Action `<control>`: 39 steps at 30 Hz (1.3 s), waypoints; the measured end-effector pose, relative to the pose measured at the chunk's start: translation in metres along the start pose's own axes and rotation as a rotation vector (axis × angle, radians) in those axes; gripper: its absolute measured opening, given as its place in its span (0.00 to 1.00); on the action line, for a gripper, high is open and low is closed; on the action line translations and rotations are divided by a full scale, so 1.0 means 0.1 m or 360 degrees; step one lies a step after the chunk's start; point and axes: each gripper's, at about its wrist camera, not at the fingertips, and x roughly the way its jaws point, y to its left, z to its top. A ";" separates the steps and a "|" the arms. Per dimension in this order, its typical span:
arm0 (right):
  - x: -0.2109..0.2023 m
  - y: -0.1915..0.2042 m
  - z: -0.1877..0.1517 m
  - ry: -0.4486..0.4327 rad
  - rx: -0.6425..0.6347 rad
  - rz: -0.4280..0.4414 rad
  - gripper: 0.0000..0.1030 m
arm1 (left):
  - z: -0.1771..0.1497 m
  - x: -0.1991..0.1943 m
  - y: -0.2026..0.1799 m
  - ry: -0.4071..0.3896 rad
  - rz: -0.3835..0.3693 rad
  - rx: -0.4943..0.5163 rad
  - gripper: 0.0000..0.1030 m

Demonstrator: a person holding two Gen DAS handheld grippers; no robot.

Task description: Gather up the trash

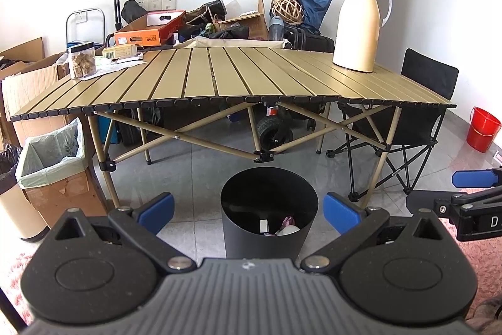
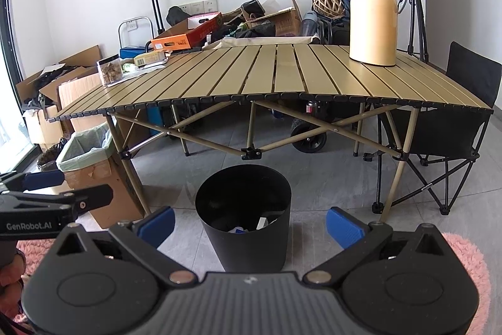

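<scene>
Trash in black bin (image 2: pixel 243 209), "GenRobot.AI" on left tongs (image 2: pixel 67 187) alongside.

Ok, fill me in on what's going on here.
A person holds a gripper in each hand, collecting trash. The left gripper and right gripper are both open and empty, held side by side above the floor and facing the black bin, which already holds a few scraps. On the folding table behind it stand a cream thermos jug, a clear snack jar and some papers.

black bin (image 1: pixel 269 215) upright, trash (image 1: pixel 287 229) inside
</scene>
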 end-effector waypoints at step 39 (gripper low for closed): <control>-0.01 -0.03 0.03 -0.0001 0.0009 -0.0014 1.00 | 0.10 -0.02 0.00 -0.0021 0.0004 0.0018 1.00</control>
